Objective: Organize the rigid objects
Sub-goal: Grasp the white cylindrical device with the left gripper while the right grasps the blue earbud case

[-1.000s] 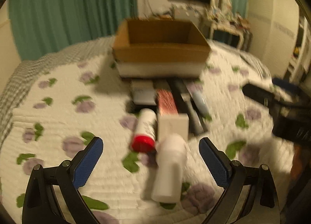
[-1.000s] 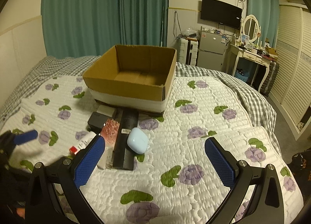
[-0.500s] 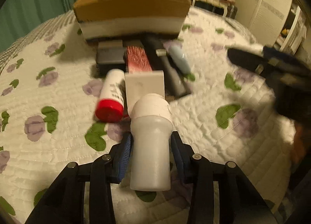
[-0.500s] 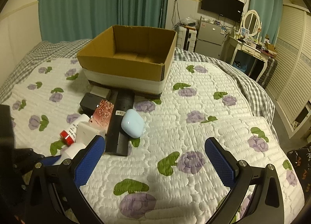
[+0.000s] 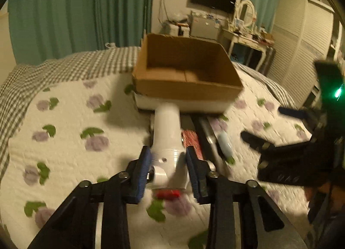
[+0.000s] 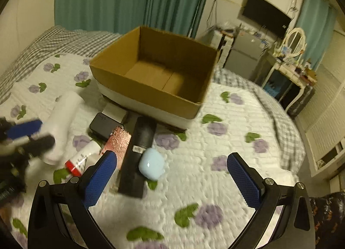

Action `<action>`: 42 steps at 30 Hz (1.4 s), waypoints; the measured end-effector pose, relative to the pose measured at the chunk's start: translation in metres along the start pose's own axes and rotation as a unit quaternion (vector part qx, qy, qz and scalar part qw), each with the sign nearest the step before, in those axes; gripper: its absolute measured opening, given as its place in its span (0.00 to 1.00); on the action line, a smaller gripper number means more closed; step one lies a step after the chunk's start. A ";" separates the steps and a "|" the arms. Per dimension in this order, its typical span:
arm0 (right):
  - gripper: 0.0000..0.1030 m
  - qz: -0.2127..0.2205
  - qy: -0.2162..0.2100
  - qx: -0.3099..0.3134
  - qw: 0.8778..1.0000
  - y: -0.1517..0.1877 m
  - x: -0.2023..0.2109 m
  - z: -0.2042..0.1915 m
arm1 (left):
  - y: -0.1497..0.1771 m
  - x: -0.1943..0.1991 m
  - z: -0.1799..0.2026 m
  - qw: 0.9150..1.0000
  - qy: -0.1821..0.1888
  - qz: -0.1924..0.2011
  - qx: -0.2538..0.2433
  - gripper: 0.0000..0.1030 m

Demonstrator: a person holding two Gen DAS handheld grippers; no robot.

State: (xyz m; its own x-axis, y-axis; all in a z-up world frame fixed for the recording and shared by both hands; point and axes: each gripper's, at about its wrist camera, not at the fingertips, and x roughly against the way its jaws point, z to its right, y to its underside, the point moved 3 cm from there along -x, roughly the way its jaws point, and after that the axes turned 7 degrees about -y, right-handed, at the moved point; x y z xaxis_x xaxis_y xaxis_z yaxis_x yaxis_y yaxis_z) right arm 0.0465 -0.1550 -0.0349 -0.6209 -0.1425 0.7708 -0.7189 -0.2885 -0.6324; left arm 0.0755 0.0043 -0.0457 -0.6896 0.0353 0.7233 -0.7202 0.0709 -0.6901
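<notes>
1. Left wrist view: left gripper (image 5: 168, 169) clenched on white bottle (image 5: 167, 134), blue pads (image 5: 144, 168) pressed to its wide base end, narrow end aimed forward at cardboard box (image 5: 187, 89). Grip low on the body probably chosen so the free end can lead over the box rim.
2. Bottle carried above the quilt (image 5: 71, 158), short of the box, not yet over the opening. Box interior bare as far as visible.
3. Right wrist view: right gripper (image 6: 170, 173) spread wide, nothing between the fingers, poised over the row of items in front of the box: pale blue case (image 6: 151, 163), long black bar (image 6: 138, 154), pink foil-patterned box (image 6: 118, 141), red-capped tube (image 6: 80, 159), black rectangular device (image 6: 103, 124). Likely staged for the next pick; blue case lies nearest the fingertips.
4. Versus 0.5 s ago: bottle then lay on the quilt against the small white box, pads just closing; now lifted clear and pointed toward the box. Versus 1.0 s ago: left fingers then wide apart, bottle untouched.
5. Right gripper opening unchanged across all frames; now nearer the item row.
6. Motion blur in both views; fine labels unreadable.
</notes>
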 end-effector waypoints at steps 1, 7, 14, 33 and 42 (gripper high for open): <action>0.93 -0.007 -0.007 -0.003 1.000 0.000 -0.009 -0.001 | -0.002 -0.003 -0.002 1.000 -0.006 0.003 0.000 0.09; 0.66 -0.061 -0.033 -0.010 0.998 0.022 -0.066 -0.006 | 0.014 -0.043 -0.007 0.999 0.003 -0.037 -0.002 0.04; 0.41 -0.069 -0.032 -0.023 0.997 0.033 -0.088 0.005 | 0.022 -0.052 -0.020 0.998 0.002 -0.057 0.040 0.30; 0.27 -0.043 -0.053 -0.053 0.996 0.028 -0.086 0.018 | 0.048 -0.077 -0.014 0.990 -0.002 -0.136 0.028 0.38; 0.22 0.003 -0.064 -0.045 0.997 0.016 -0.042 0.015 | 0.025 -0.039 -0.011 0.996 0.005 -0.085 0.024 0.38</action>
State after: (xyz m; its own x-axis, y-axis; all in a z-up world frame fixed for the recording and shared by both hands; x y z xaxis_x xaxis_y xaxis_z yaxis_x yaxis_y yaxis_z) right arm 0.0660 -0.1677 -0.0763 -0.5846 -0.2648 0.7669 -0.7440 -0.2018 -0.6369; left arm 0.0851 0.0159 -0.0911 -0.5568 0.0366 0.8298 -0.8294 0.0294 -0.5578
